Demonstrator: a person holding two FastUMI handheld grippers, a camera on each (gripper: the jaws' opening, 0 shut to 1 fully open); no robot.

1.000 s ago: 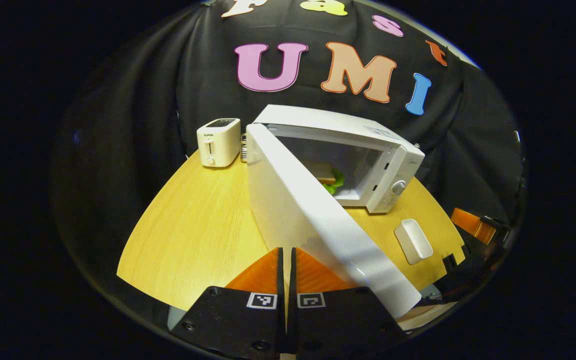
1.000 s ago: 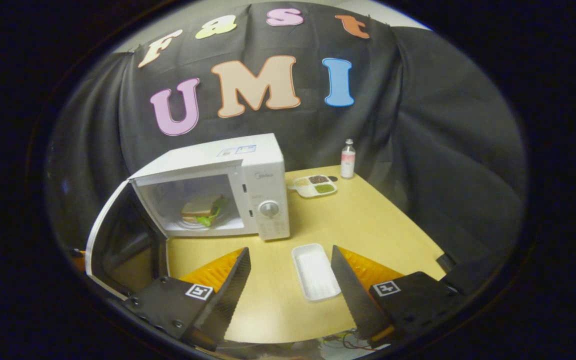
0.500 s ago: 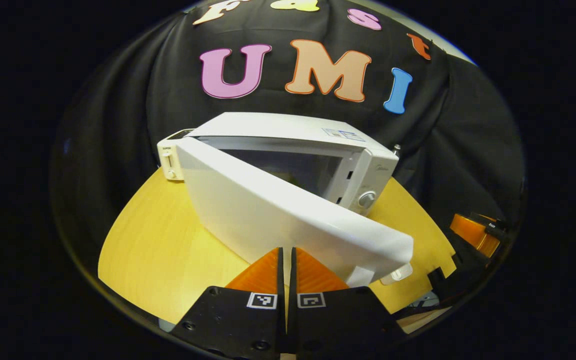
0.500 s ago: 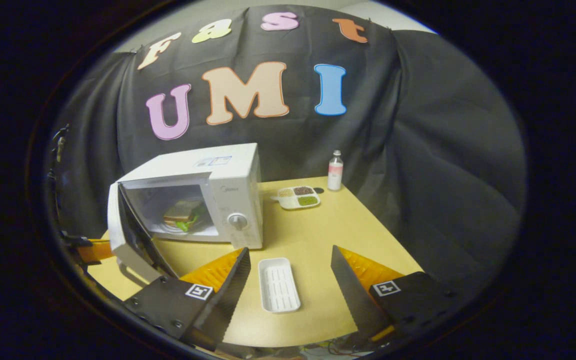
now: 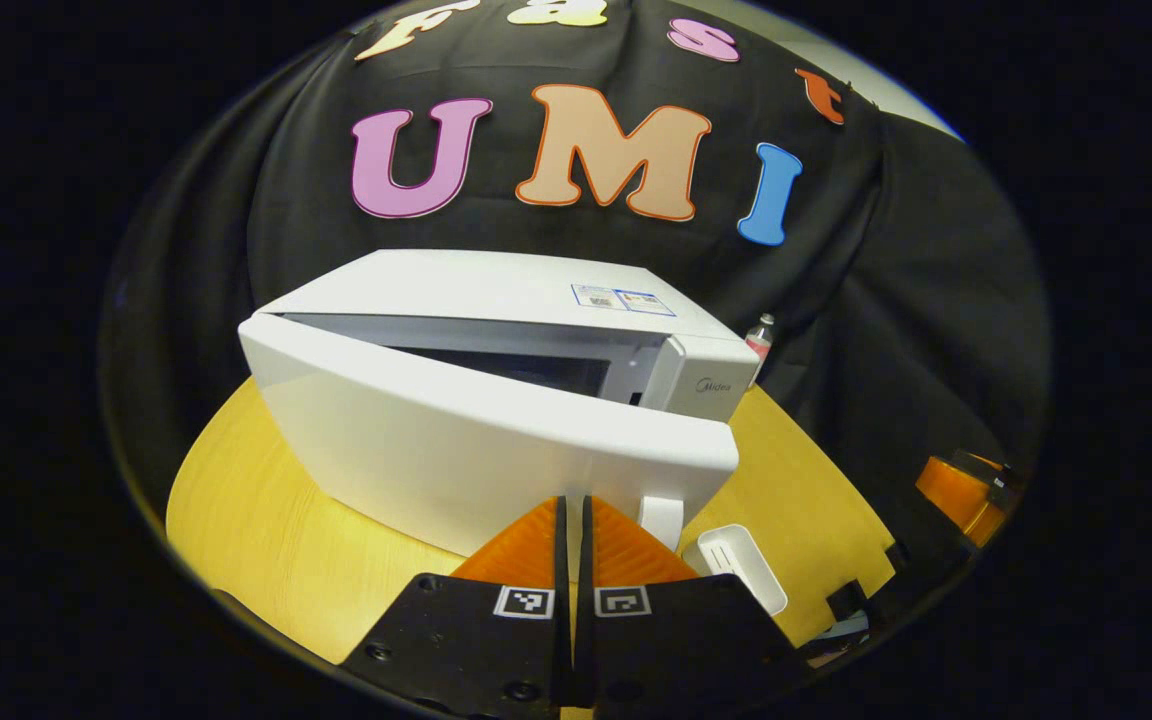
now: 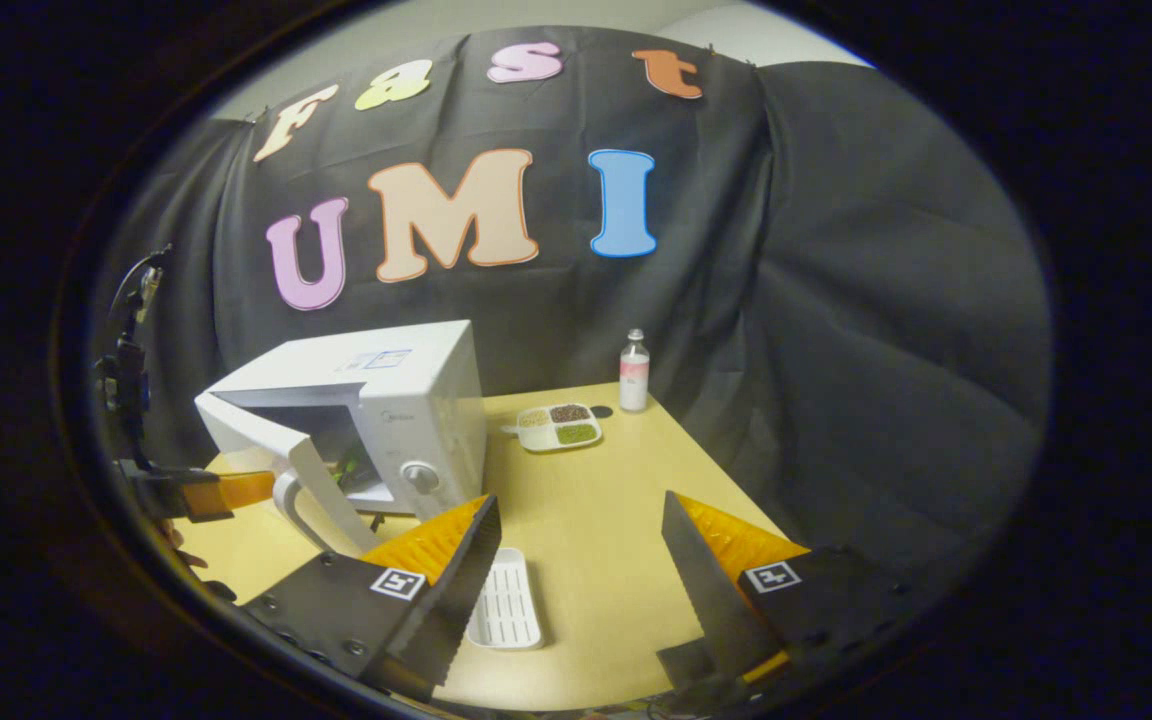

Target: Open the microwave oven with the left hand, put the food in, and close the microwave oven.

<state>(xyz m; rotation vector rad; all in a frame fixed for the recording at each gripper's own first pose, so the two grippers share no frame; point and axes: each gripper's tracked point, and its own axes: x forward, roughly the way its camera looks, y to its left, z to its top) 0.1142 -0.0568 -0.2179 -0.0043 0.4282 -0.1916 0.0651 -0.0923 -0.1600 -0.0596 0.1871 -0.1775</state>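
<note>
The microwave [image 5: 496, 400] was seen on the table [image 6: 596, 520], its door [image 5: 476, 440] nearly shut. The left gripper [image 5: 573, 520] was held against it, jaws closed; the right gripper [image 6: 576, 560] was held with jaws apart

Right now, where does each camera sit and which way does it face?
Left gripper view: rides the left gripper, fingers together, close against the microwave door, which is nearly closed.
Right gripper view: rides the right gripper, fingers apart, farther off above the table, facing the booth wall.
Shared: the microwave, the white tray and the bottle.
</note>
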